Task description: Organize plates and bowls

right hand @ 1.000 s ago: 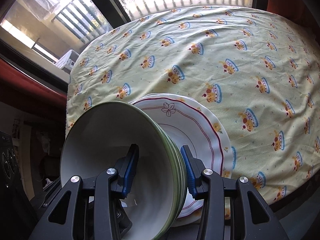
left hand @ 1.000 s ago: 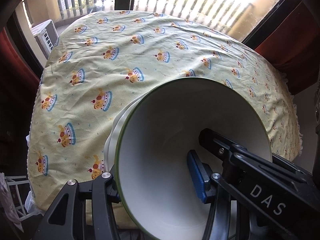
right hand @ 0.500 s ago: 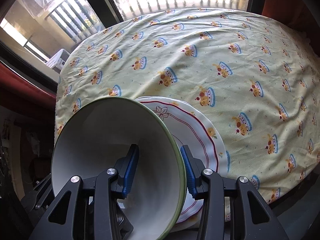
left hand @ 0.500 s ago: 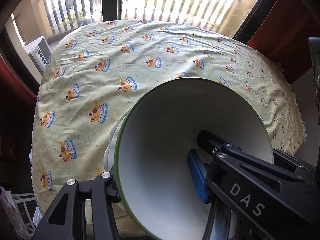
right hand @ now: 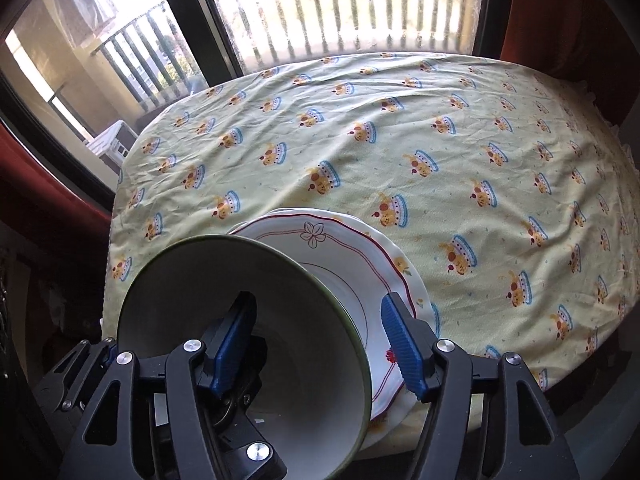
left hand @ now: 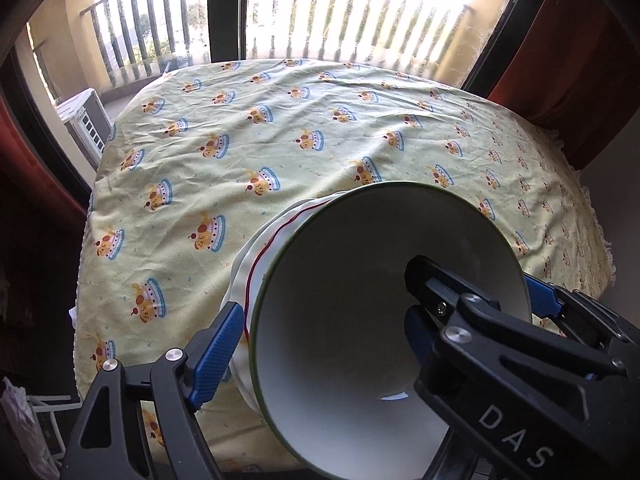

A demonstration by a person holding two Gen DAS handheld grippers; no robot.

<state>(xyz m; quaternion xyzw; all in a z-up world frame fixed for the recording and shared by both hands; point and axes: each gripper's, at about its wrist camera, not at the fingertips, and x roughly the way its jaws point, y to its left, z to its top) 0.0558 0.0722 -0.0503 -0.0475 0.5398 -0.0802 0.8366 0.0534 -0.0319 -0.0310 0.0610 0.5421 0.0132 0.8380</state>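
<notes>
**Both tools let go of the bowl on the plates**

Your left tool (left hand: 380,320) straddles the bowl's (left hand: 340,320) wall: one blue pad (left hand: 216,356) sits outside, by the plate edges, and stands clear of the bowl. Its other finger is out of sight in this view. The jaws have just been opening, so the tool is open with the wall between them.

The bowl, white with a green rim, sits on the stack of plates (right hand: 340,248) near the front edge of the worktop (right hand: 400,128), which is covered by a yellow patterned cloth. The top plate has a red line and a leaf motif.

Your right tool (right hand: 316,340) reaches over the other side. One pad (right hand: 234,344) is inside the bowl, the other pad (right hand: 404,348) outside over the plate rim, with a clear gap to the bowl wall. These jaws have also just been opening, and they grip nothing.
</notes>
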